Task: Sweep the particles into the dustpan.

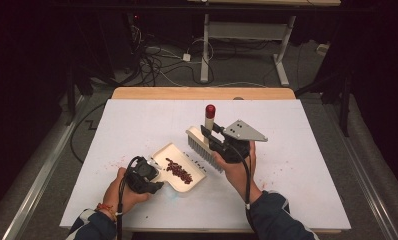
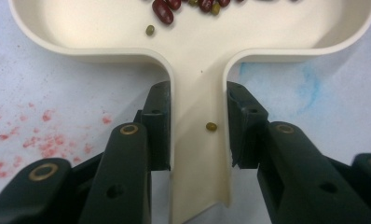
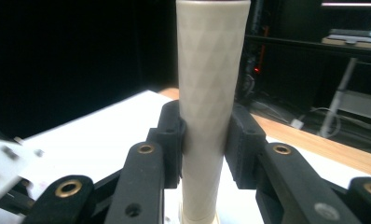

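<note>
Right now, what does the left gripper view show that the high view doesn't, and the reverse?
Left gripper view alone: a green bean lying on the dustpan handle between the clamped pads, and pink stains up close. High view alone: the right gripper holding the brush upright, and both hands. Shared: the dustpan, red beans, white table cover.

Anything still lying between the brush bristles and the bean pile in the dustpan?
Yes. In the high view, a few dark stray beans lie near the dustpan lip, between the brush bristles and the bean pile.
</note>
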A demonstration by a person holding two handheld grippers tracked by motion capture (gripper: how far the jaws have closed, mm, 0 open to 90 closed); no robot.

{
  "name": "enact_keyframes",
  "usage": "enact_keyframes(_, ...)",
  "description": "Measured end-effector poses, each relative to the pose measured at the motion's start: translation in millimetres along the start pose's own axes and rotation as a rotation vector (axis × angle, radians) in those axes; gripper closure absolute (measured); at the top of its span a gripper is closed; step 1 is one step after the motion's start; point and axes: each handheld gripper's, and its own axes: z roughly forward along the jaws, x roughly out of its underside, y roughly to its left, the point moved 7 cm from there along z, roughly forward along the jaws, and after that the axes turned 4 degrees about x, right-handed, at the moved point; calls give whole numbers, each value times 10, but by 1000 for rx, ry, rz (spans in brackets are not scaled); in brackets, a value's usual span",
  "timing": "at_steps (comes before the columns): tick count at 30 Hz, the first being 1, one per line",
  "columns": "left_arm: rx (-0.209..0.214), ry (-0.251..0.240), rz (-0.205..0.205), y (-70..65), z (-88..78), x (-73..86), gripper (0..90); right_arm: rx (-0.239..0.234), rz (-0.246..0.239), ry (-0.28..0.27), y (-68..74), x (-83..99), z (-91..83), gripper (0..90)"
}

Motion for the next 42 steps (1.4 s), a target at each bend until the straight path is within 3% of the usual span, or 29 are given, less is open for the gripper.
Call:
enact_keyframes(6, -9, 31, 21, 2, -44, 32, 639, 20, -9, 43, -27, 194, 88, 705)
enact_keyframes(11, 1, 41, 28, 15, -65, 54, 640, 31, -31, 42, 4, 202, 140, 705)
enact_keyframes(14, 7, 44, 32, 32, -80, 66, 640, 25, -12, 38, 20, 204, 165, 705)
enact_keyframes(24, -1, 57, 36, 28, -66, 60, 640, -44, 26, 36, 329, 205, 212, 704)
enact_keyframes(30, 0, 58, 35, 30, -64, 57, 640, -75, -10, 23, 495, 203, 211, 705)
enact_keyframes(35, 3, 56, 34, 35, -64, 56, 640, -107, 1, 5, 501, 164, 170, 706)
enact_keyframes(42, 10, 52, 35, 51, -59, 63, 639, -78, 13, -27, 368, 36, 88, 705)
